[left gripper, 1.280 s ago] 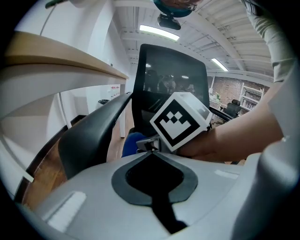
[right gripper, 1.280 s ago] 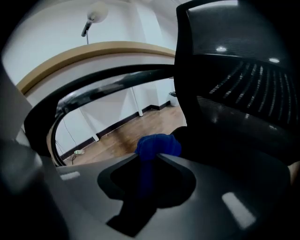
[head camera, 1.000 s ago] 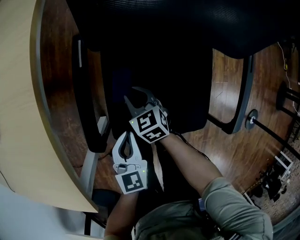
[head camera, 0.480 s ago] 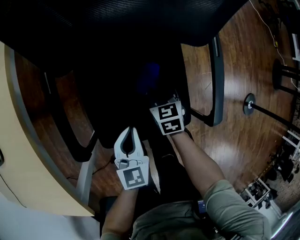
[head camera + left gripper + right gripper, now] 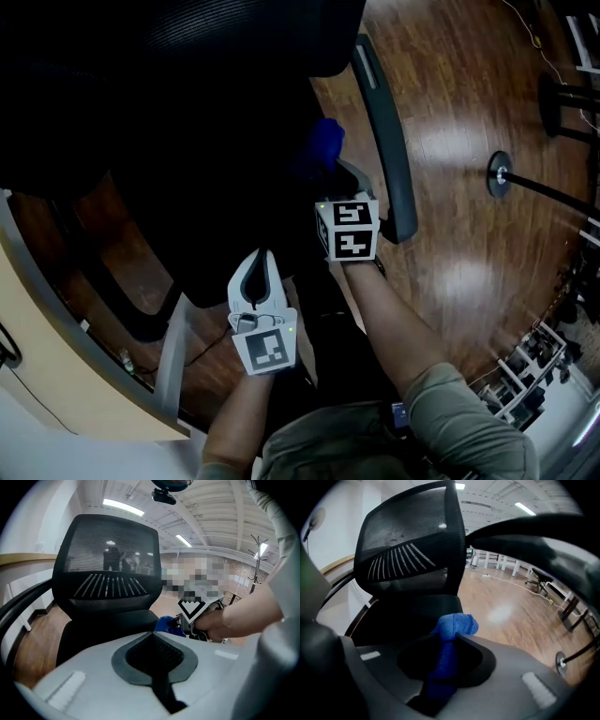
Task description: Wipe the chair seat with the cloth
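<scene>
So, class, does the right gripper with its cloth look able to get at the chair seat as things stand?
Probably yes: the right gripper, shut on the blue cloth, is by the chair seat, inside the armrest, nothing visible between.

Left gripper (image 5: 260, 258) seemingly closed, empty; right gripper (image 5: 345, 174), pitched down, clamps the cloth (image 5: 324, 141).

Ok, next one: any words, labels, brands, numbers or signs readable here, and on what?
No readable words, brands or numbers in any view.
On the left cube of the left gripper: a black-and-white square marker, a pattern, no letters.
On the right cube of the right gripper: the same kind of marker, no letters.
On the cloth and the chair: no label shows.
</scene>
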The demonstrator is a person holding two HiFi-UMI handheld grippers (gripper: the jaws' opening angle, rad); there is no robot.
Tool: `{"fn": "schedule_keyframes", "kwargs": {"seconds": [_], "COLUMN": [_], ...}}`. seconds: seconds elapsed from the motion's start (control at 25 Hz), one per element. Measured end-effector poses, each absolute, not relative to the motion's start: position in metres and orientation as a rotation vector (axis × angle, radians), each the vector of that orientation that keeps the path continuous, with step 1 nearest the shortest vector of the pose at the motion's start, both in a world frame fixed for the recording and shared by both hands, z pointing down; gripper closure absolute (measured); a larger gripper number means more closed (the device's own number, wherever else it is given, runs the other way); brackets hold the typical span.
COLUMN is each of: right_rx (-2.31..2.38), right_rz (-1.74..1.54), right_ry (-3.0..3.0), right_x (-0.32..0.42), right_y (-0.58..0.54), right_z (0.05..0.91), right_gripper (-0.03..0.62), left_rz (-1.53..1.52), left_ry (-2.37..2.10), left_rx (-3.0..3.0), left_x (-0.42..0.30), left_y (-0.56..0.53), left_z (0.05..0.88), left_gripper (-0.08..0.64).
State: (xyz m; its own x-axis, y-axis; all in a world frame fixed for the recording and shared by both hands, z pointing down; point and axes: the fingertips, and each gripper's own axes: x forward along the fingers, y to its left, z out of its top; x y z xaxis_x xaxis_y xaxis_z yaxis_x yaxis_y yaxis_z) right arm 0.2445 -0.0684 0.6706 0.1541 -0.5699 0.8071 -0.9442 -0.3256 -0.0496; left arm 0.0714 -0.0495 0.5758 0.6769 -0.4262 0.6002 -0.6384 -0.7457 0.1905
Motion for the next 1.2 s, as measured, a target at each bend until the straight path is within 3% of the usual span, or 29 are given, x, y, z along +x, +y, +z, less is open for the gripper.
{"fn": "schedule_keyframes", "kwargs": {"seconds": [0.48, 0.76, 1.2], "right_rx": [2.036, 2.058, 1.588], "right_rz": [1.201, 1.125, 0.812], "right_ry": [-1.350, -1.502, -2.065], "right_x": [0.253, 0.241, 0.027], "right_y": [-0.030, -0.044, -0.114], "right_z": [0.697, 0.670, 0.606], "right_gripper": [0.508, 0.509, 0.510], "left_rz": [0.790, 0.756, 0.701], "left_ry": [-0.866, -1.111, -1.284], "left_rx": [2.477, 2.377, 2.297], "left_x": [0.076, 0.027, -0.097], "left_y": [-0.029, -0.048, -0.058], "left_z": [0.590, 0.575, 0.553], "left_gripper": [0.555, 0.555, 0.555]}}
